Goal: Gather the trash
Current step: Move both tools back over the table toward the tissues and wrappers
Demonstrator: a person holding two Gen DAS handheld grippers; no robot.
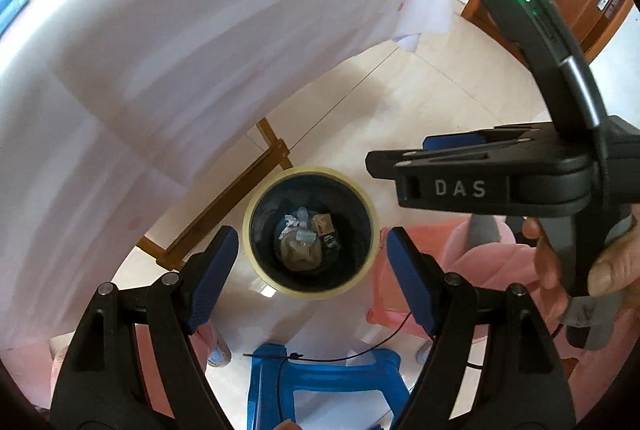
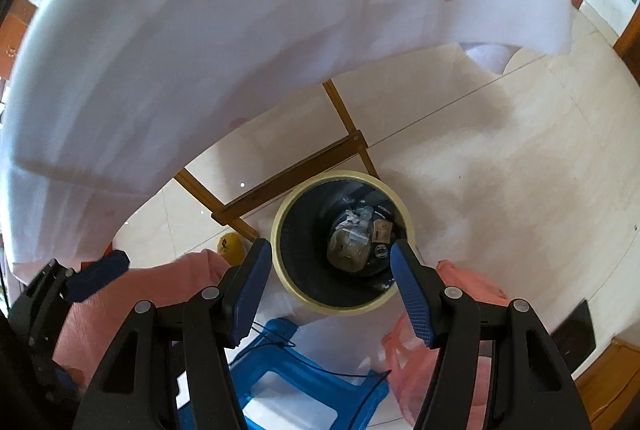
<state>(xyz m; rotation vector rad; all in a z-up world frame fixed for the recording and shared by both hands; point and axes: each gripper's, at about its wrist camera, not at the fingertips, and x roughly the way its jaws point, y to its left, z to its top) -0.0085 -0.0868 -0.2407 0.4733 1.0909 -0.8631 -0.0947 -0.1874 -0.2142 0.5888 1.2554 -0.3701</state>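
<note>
Standing on the pale tiled floor, the round waste bin with its cream rim and dark liner is viewed from directly above by both wrist cameras. At its bottom lies the collected trash: a crumpled clear wrapper, a small brown carton and a dark round piece; finer detail cannot be made out. Both grippers point down over the bin mouth. Left gripper: blue pads spread wide, nothing between them. Right gripper: jaws likewise apart and empty; in the left wrist view its black body is seen from the side, held by a hand.

Surroundings: a white cloth hangs from a table edge, covering the upper part of both views and ending just short of the bin. A wooden frame stands on the floor just behind the bin. A blue plastic stool sits nearest the cameras, with a thin black cable draped across it. Pink fabric flanks the bin. A small yellow object lies near the frame.
</note>
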